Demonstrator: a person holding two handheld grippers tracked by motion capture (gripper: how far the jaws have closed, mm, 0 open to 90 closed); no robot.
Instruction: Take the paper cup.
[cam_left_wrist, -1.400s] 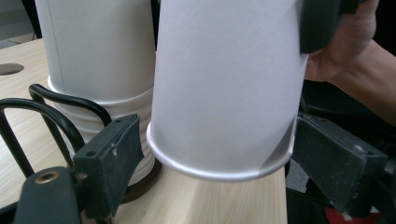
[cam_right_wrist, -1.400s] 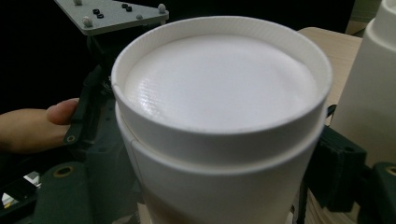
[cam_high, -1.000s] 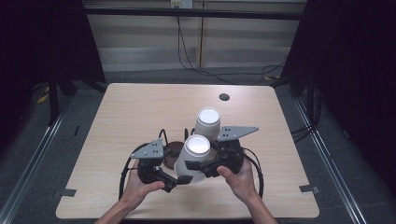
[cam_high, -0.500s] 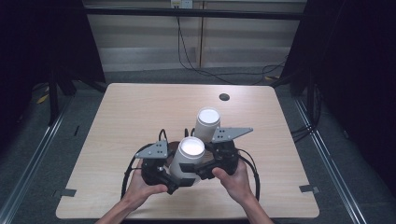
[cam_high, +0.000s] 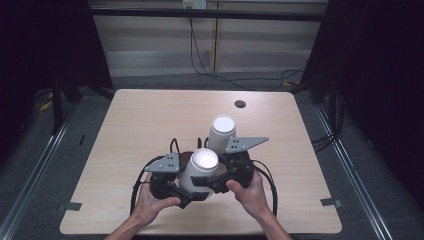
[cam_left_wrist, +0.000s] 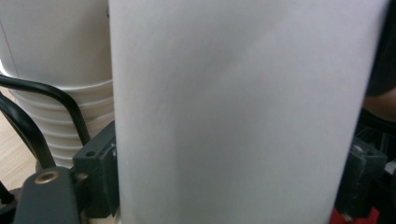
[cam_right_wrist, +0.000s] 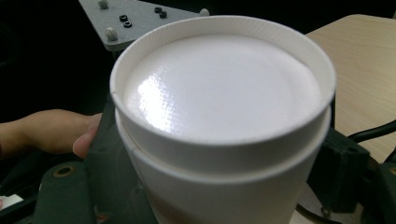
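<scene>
Fingers of the left gripper (cam_high: 176, 186) and right gripper (cam_high: 226, 176) clamp an upside-down white paper cup (cam_high: 200, 167) from both sides near the tabletop's (cam_high: 140, 125) front edge; a stack of inverted cups (cam_high: 222, 132) stands just behind.

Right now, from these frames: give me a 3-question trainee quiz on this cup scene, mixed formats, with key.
1. True or false: the near cup stack stands upside down, its base facing up.
2. Multiple choice: where is the far cup stack relative to the near one? A) farther from the person B) nearer the person C) off the table
3. Short answer: what small dark thing sits near the table's far edge?

Key
1. True; the right gripper view shows a recessed base inside a rim.
2. A
3. A round dark hole in the tabletop. The left gripper and right gripper flank the near stack.
</scene>
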